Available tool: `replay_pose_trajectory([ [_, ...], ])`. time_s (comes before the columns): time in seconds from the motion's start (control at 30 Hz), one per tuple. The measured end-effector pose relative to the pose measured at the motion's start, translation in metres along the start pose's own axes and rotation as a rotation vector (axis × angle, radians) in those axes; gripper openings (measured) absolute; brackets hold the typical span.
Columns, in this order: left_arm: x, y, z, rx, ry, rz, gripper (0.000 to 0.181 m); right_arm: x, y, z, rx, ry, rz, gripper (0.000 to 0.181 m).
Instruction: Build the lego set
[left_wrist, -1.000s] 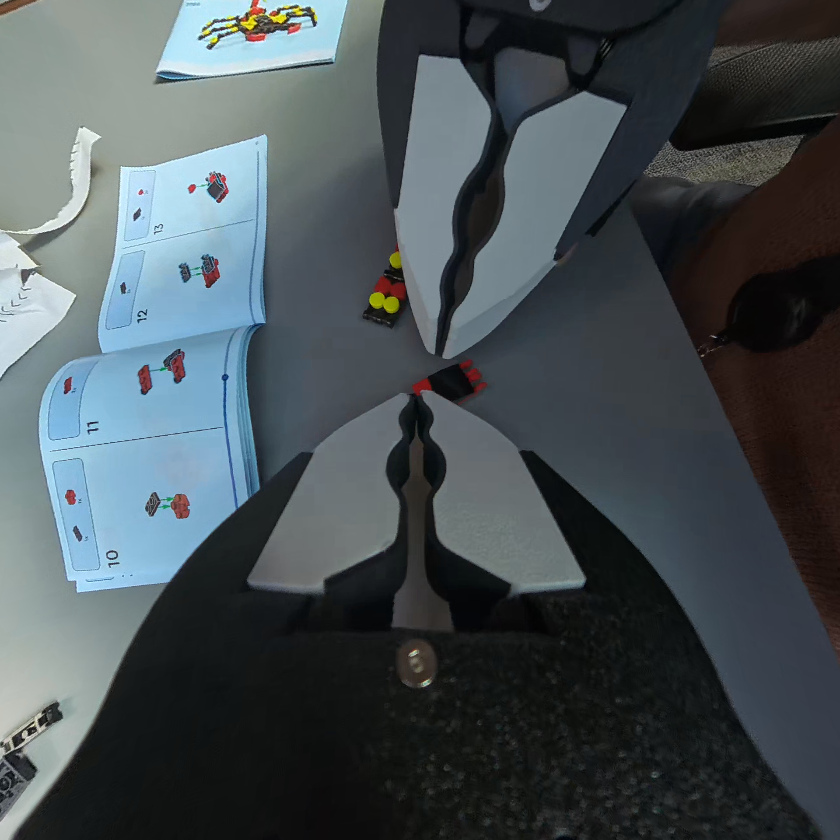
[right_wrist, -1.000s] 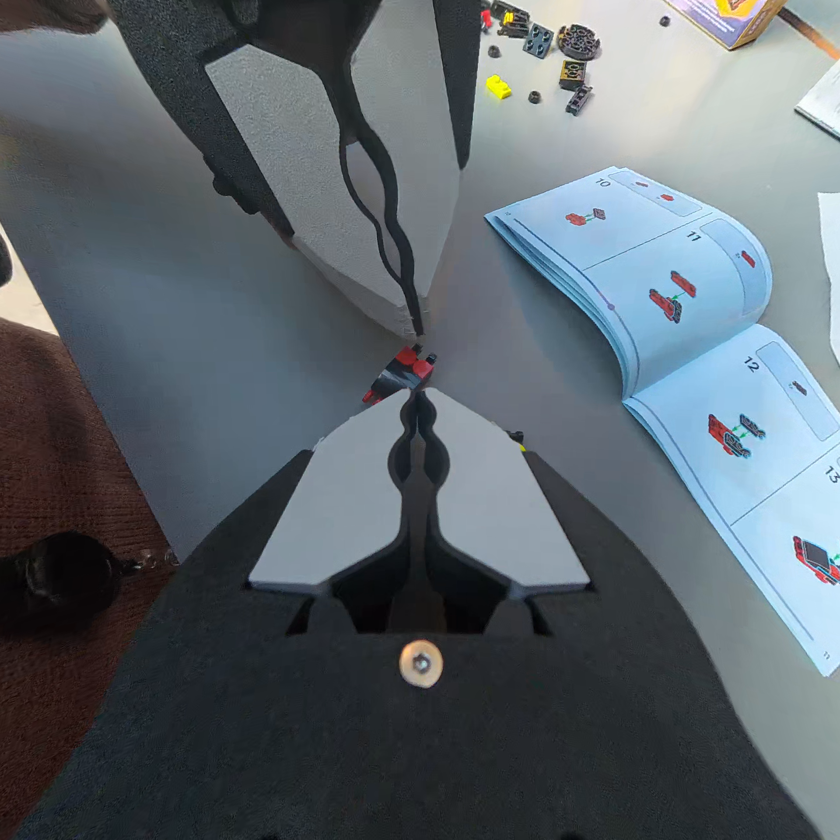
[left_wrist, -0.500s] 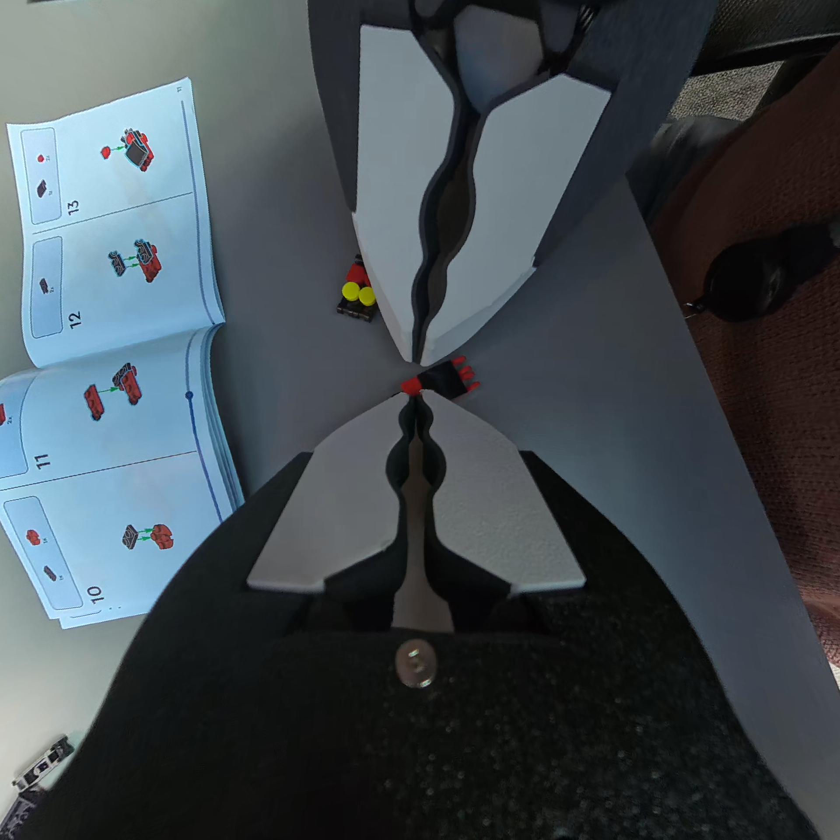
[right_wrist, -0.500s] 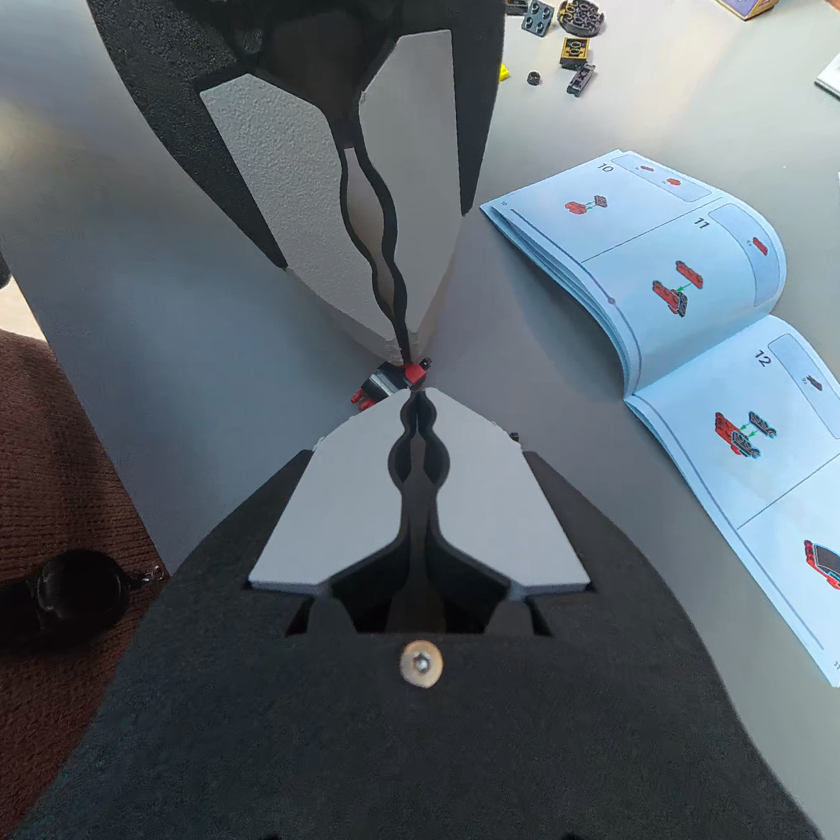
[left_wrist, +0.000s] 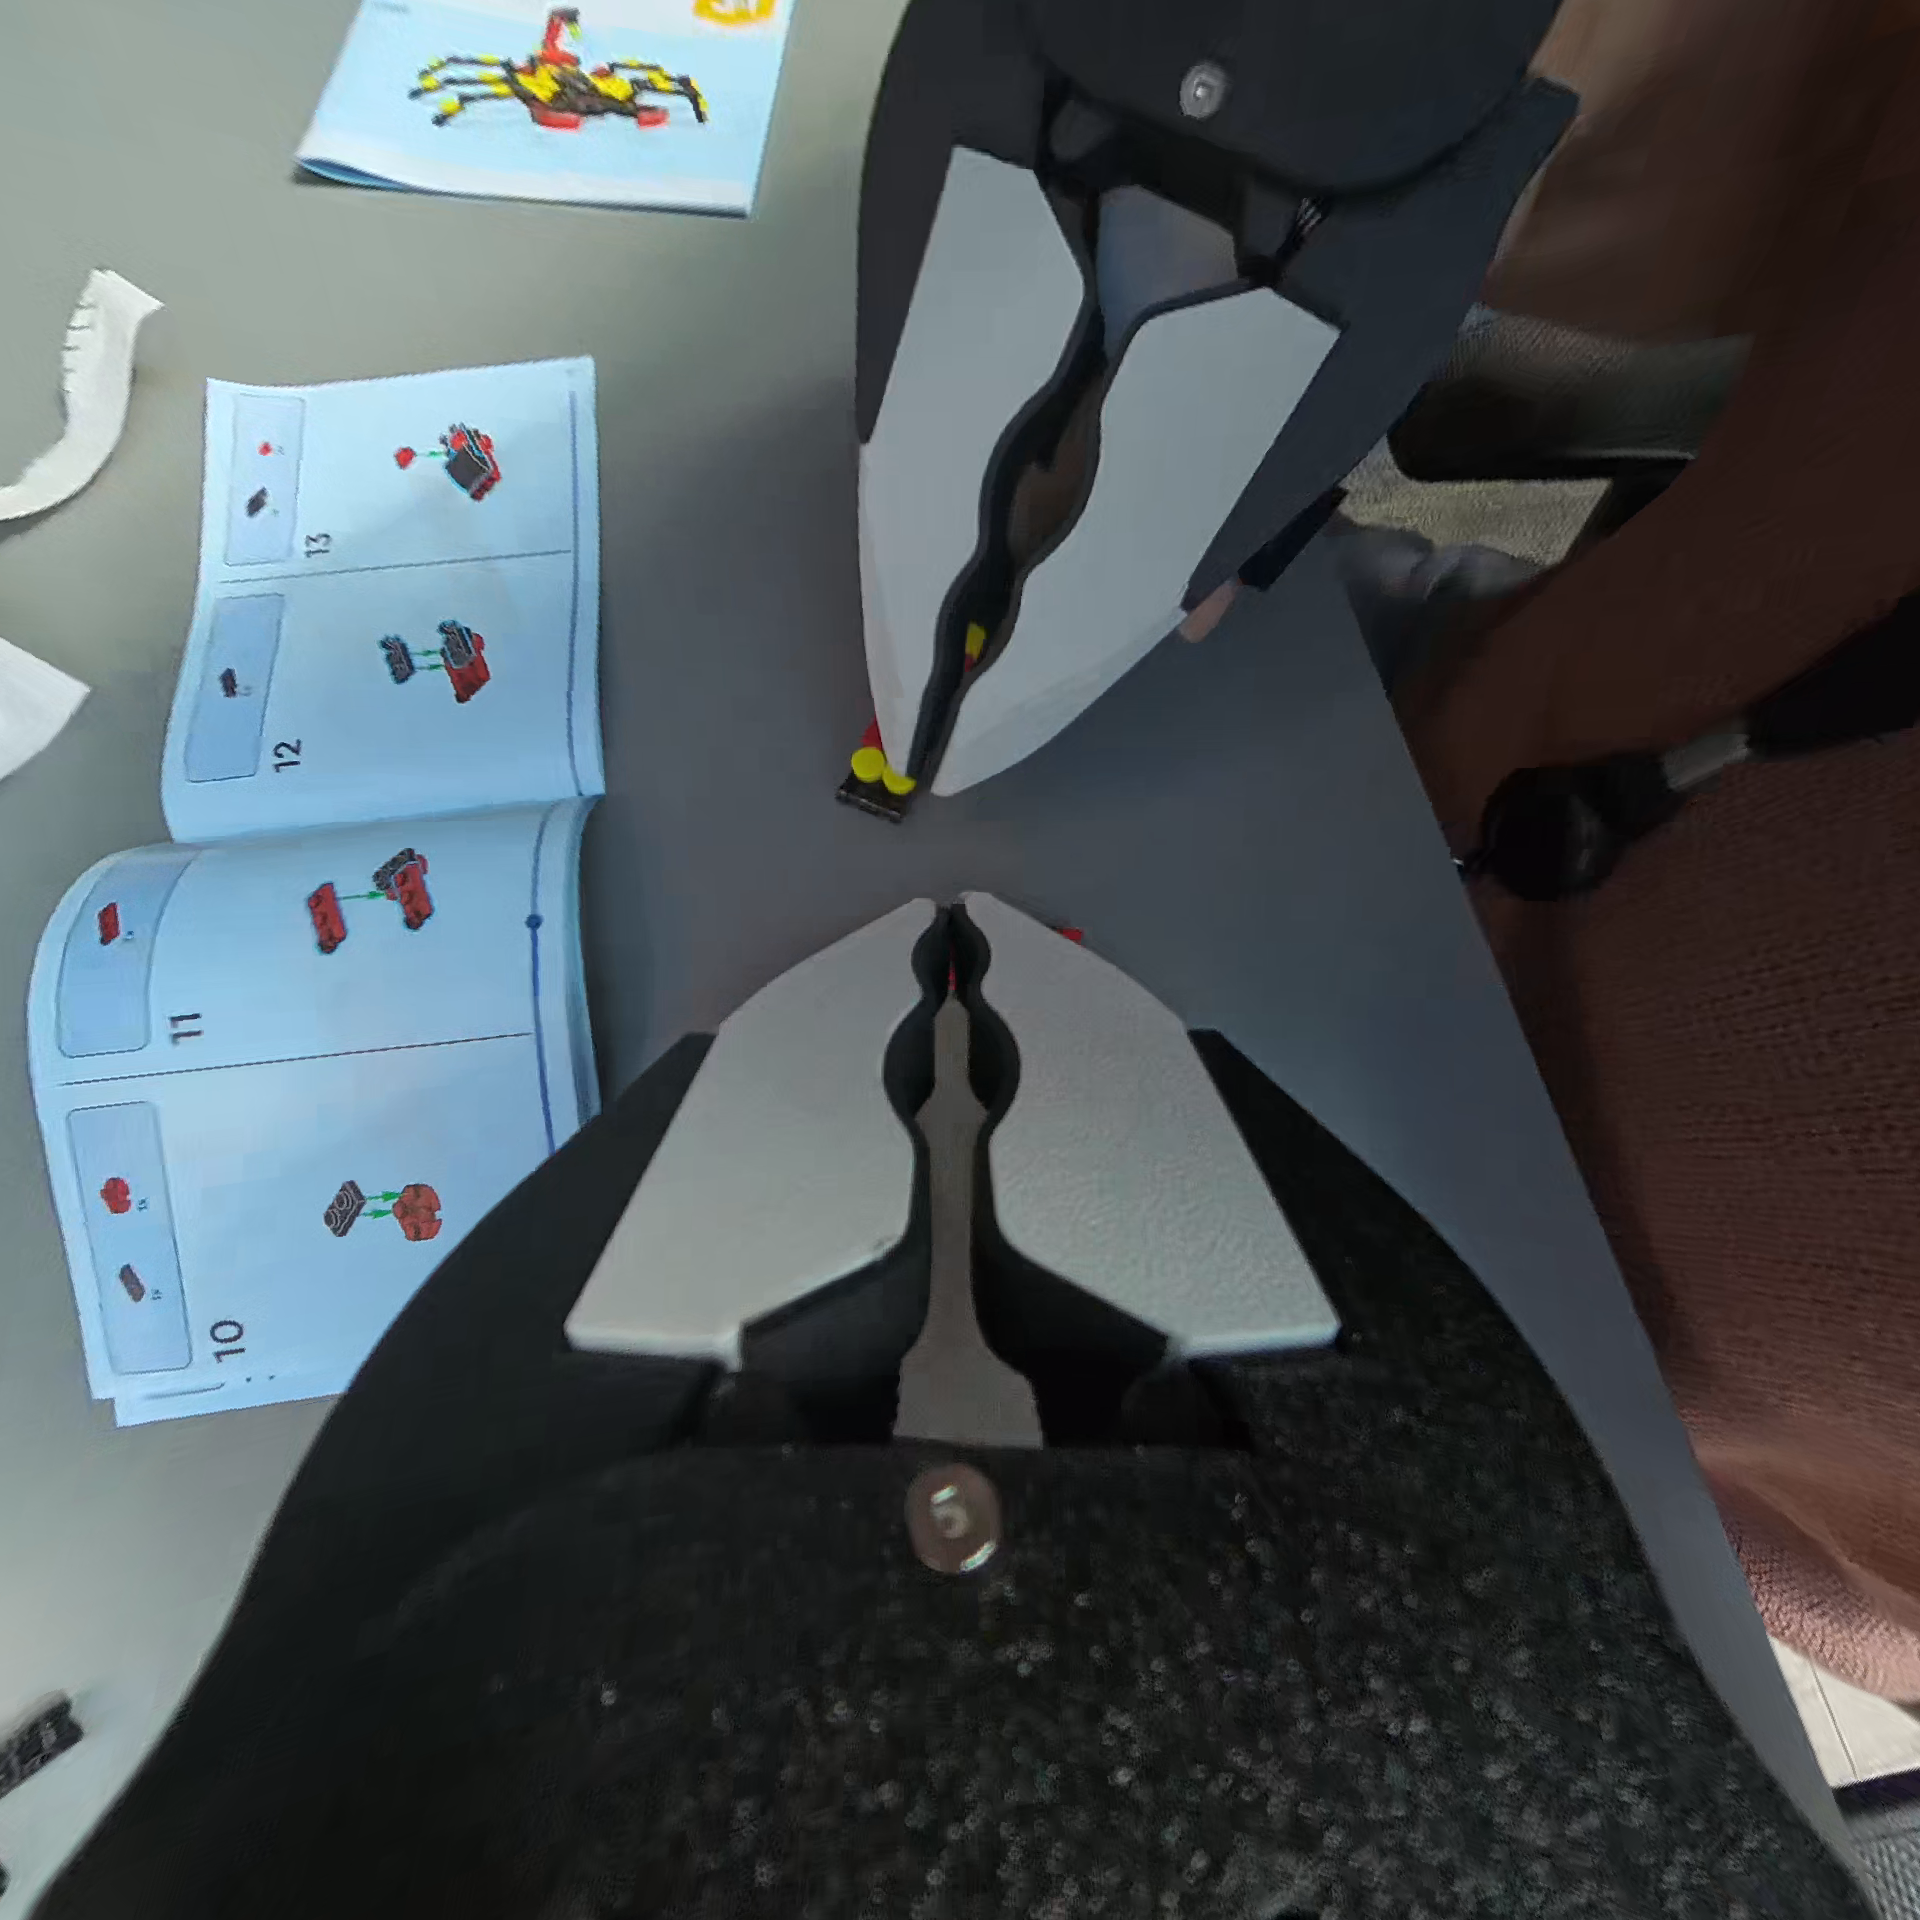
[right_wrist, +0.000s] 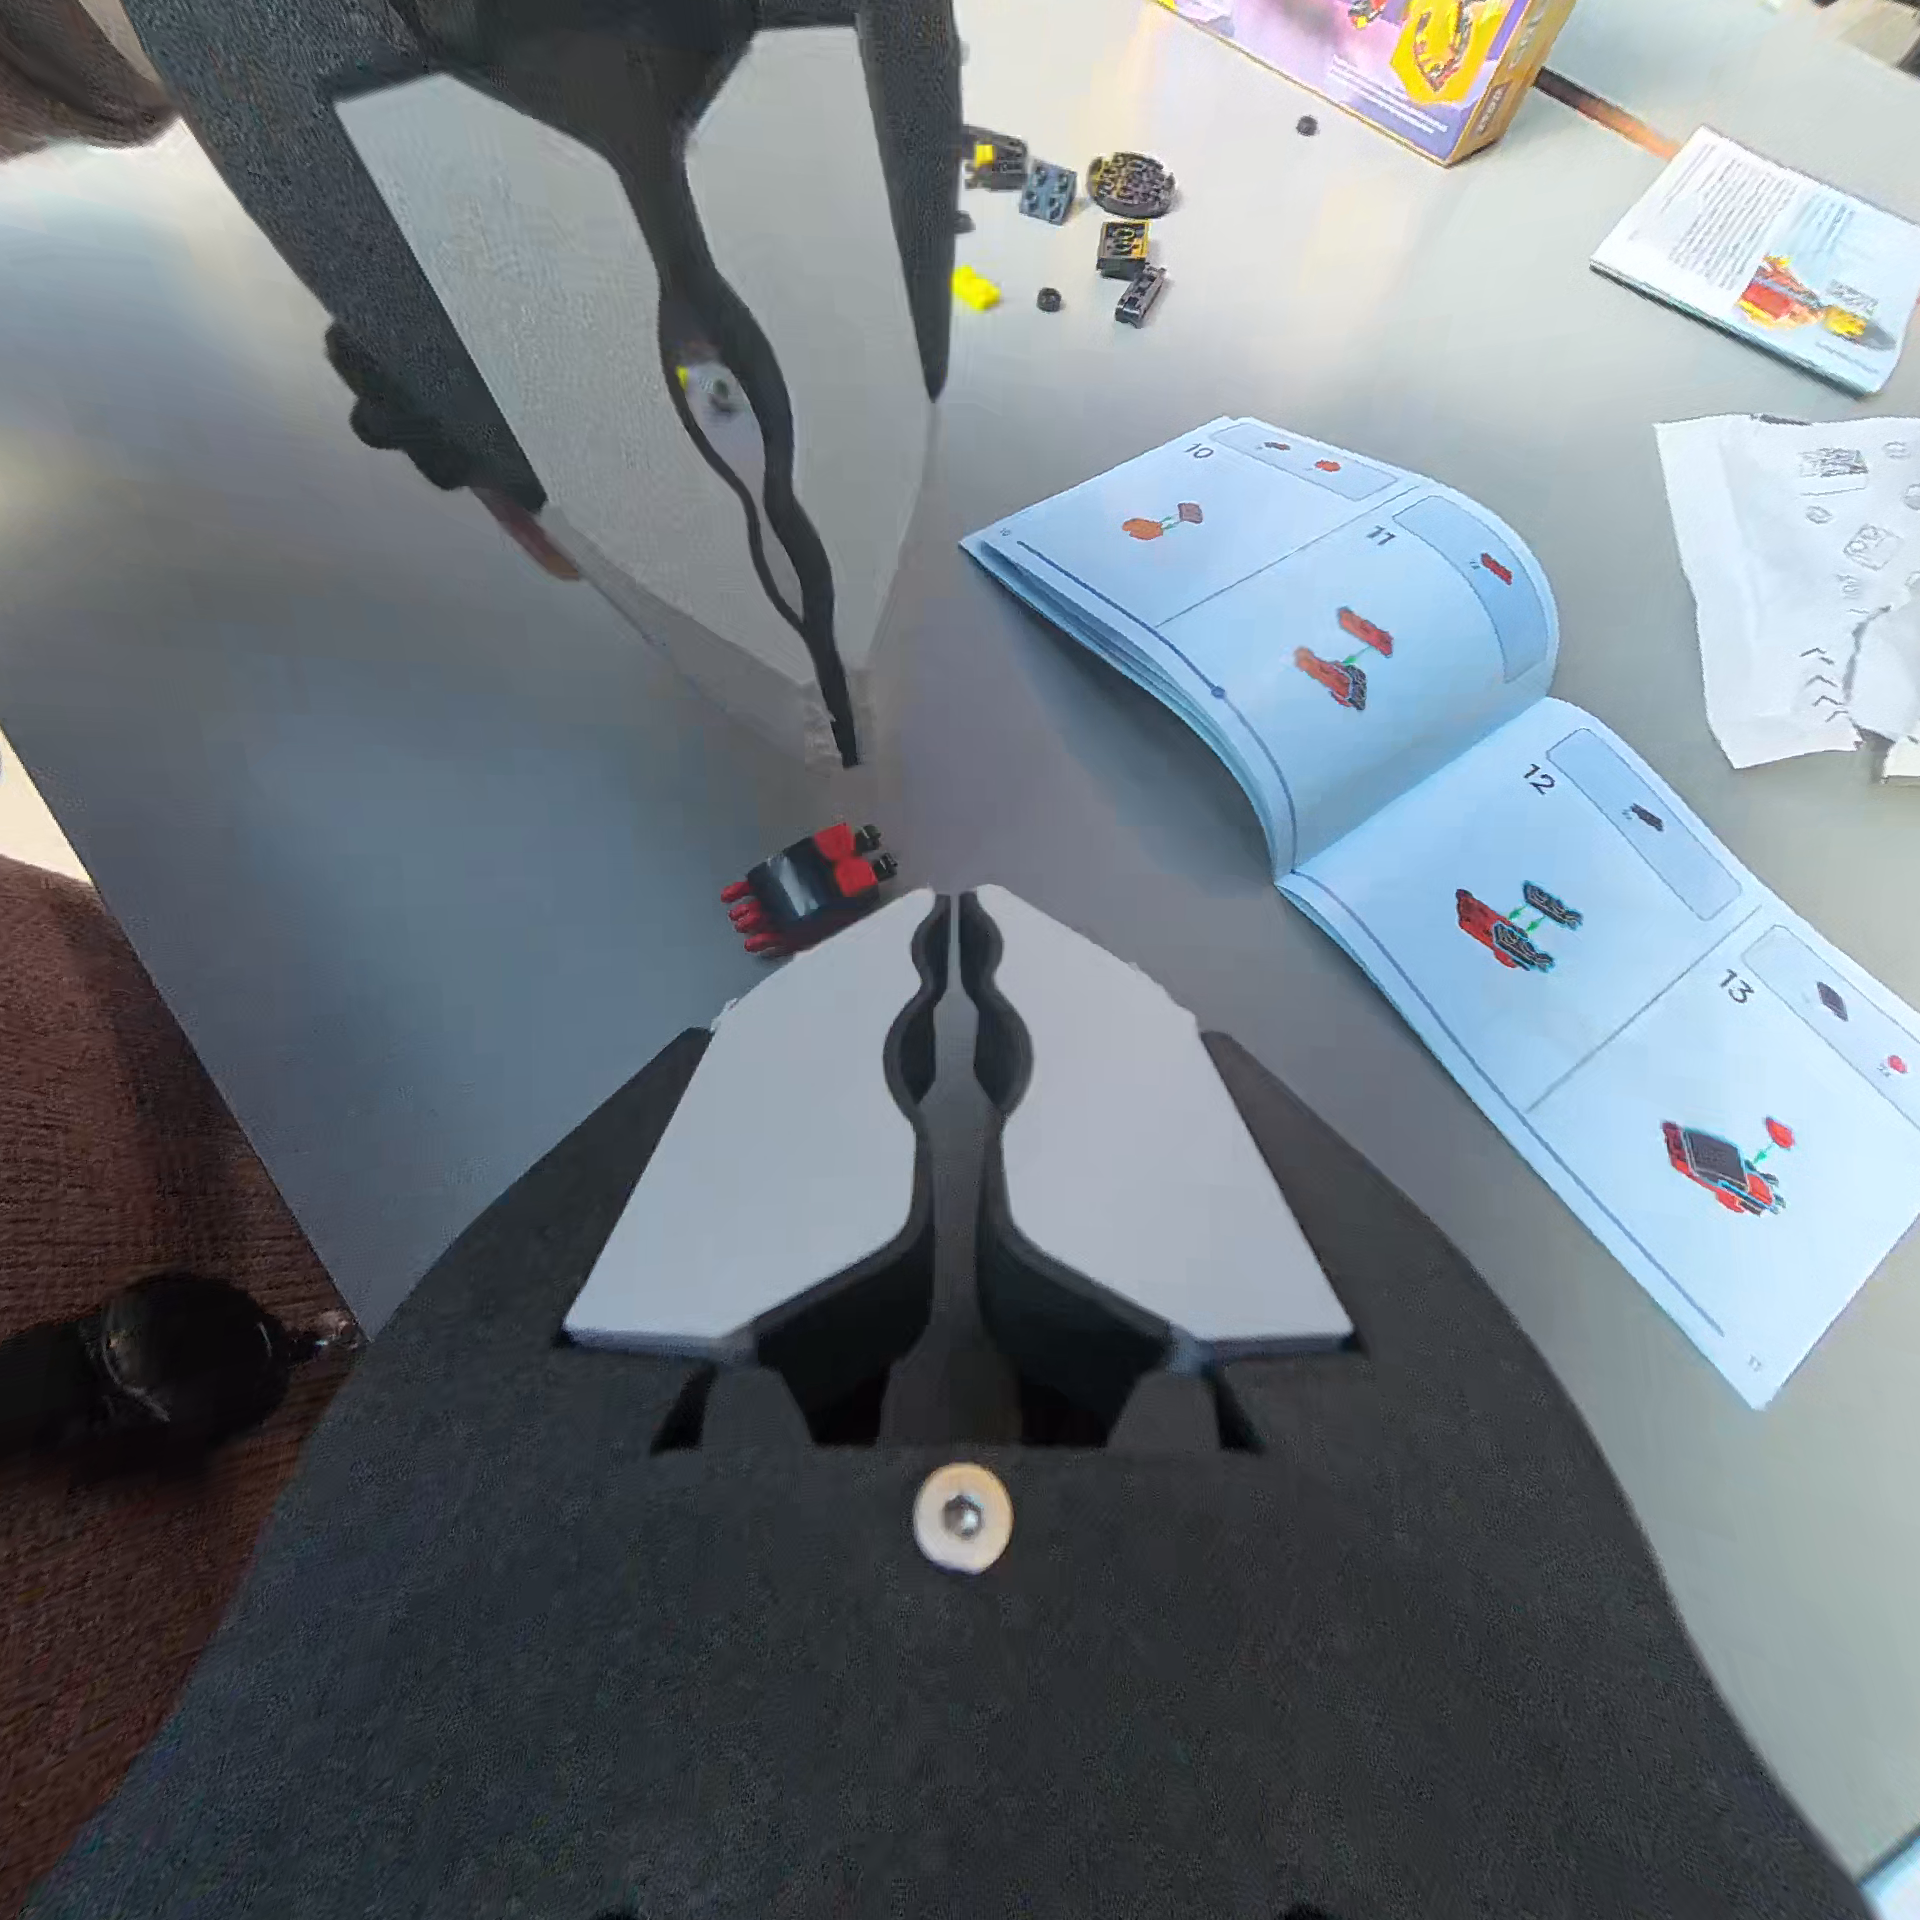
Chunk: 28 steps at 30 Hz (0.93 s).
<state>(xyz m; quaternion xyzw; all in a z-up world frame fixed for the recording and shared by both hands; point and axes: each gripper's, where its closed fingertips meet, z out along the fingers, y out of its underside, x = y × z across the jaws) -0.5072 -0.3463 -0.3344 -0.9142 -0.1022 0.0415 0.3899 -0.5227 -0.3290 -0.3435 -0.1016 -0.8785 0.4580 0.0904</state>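
A small red and black lego assembly (right_wrist: 808, 885) lies on the grey table (right_wrist: 416, 727), free of both grippers. My right gripper (right_wrist: 954, 896) is shut and empty, its tips just right of the assembly. My left gripper (right_wrist: 847, 753) is shut, a short way beyond the assembly and apart from it. In the left wrist view my left gripper (left_wrist: 951, 904) hides most of the assembly; only a red sliver (left_wrist: 1065, 933) shows. A second assembly, black and red with yellow round studs (left_wrist: 878, 777), lies beside the tips of my right gripper (left_wrist: 916, 792).
An open instruction booklet (right_wrist: 1455, 831) lies to the right, also in the left wrist view (left_wrist: 343, 831). Loose parts (right_wrist: 1101, 229), the set box (right_wrist: 1403, 62), a leaflet (right_wrist: 1766, 260), torn paper (right_wrist: 1787, 582) and a second booklet (left_wrist: 551, 94) lie farther off. The table edge (left_wrist: 1455, 831) and a person's brown clothing (left_wrist: 1766, 1039) are close. Less than 4 cm separates the two grippers' tips.
Both grippers met at the red and black assembly; now they have drawn apart. It lies loose on the table, farther from the left tips.
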Motion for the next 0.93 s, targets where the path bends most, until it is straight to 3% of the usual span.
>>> replay_pose_trajectory([
  [0.03,-0.004,-0.005,-0.009,0.043,-0.024,-0.023,0.0,0.007,0.0,-0.007,0.02,0.015,0.024,0.005],
  [0.27,-0.036,-0.001,-0.078,0.249,-0.369,-0.114,0.007,0.082,0.014,-0.075,0.17,0.204,0.203,0.015],
  [0.37,-0.048,0.007,-0.086,0.249,-0.518,-0.105,0.006,0.107,0.032,-0.088,0.105,0.268,0.253,0.011],
  [0.43,-0.052,0.006,-0.076,0.208,-0.484,-0.084,0.006,0.118,0.046,-0.083,-0.013,0.293,0.236,0.013],
  [0.5,-0.06,0.001,-0.06,0.162,-0.423,-0.076,0.007,0.12,0.055,-0.07,-0.116,0.241,0.217,0.037],
  [0.53,-0.066,-0.002,-0.051,0.132,-0.392,-0.065,0.007,0.121,0.056,-0.064,-0.126,0.215,0.209,0.04],
  [0.7,-0.097,-0.02,0.002,-0.048,-0.289,0.07,0.007,0.15,0.065,-0.062,-0.236,0.242,0.009,0.029],
  [0.8,-0.097,-0.027,0.032,-0.151,-0.123,0.119,0.018,0.156,0.062,-0.066,-0.21,0.221,0.041,0.029],
  [0.93,-0.1,-0.03,0.053,-0.214,-0.039,0.166,0.021,0.159,0.064,-0.073,-0.158,0.239,0.081,0.029],
])
